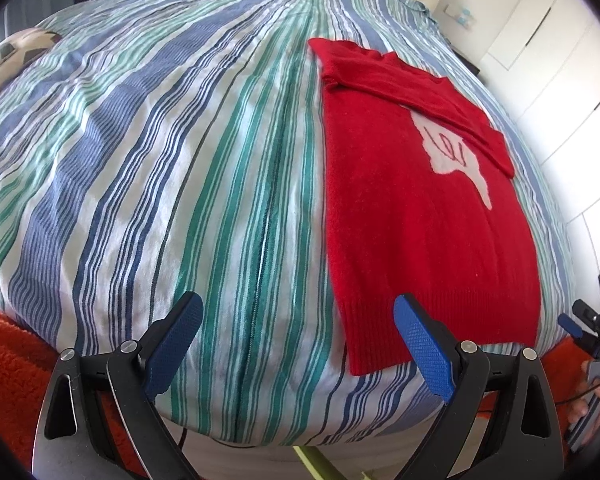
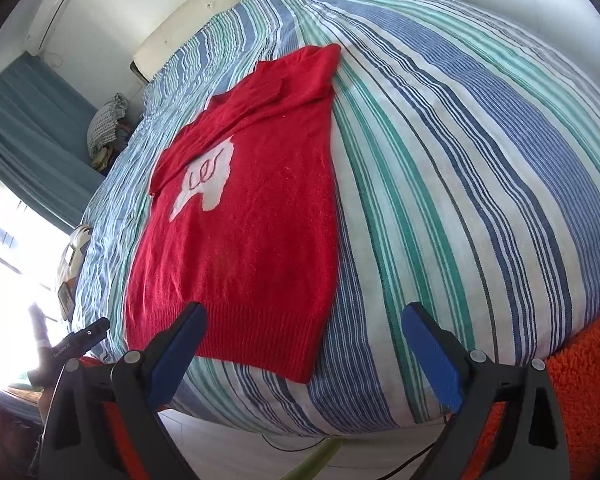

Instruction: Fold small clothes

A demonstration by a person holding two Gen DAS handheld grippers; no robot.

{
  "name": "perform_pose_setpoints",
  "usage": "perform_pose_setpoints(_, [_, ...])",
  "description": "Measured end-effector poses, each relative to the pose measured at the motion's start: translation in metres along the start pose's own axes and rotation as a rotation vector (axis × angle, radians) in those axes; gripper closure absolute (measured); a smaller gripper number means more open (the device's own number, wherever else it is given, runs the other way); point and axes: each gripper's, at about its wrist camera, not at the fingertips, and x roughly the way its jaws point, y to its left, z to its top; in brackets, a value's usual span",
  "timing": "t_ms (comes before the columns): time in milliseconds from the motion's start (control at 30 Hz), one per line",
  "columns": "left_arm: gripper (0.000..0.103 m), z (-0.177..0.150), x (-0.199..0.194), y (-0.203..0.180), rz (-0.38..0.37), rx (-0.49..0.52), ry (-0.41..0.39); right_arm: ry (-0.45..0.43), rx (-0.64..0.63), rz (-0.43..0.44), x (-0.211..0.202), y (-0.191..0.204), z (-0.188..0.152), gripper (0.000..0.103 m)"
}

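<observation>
Standing at the foot of the bed, I see the left gripper [image 1: 298, 320] held with its blue pads spread wide and nothing between them, out over bare striped bedspread [image 1: 160, 160]; the red sweater [image 1: 420, 208] lies off to its right, flat on the cover near the bed's edge, its ribbed hem [image 1: 432, 328] toward me. One sleeve [image 1: 428, 88] is folded across the chest, partly covering the white motif [image 1: 452, 148].

Further right, the right gripper [image 2: 304, 326] is also spread wide and empty, hovering just short of the hem's near corner.

The risks look plain enough to me. A pinch at the hem could catch the loose bedspread along with the knit, dragging the cover up. Lifting one corner ahead of the other would likely skew the fold and shake that folded sleeve loose. The sweater also sits close to the mattress edge, so a careless tug toward me could slide it off.
</observation>
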Motion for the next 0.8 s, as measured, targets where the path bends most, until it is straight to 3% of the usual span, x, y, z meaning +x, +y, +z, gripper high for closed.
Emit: perform_pose_setpoints(800, [0.006,-0.0006,0.0028,-0.0007,0.033,0.001,0.006,-0.039,-0.005,0.007,-0.0078,0.0004,0.0005,0.006])
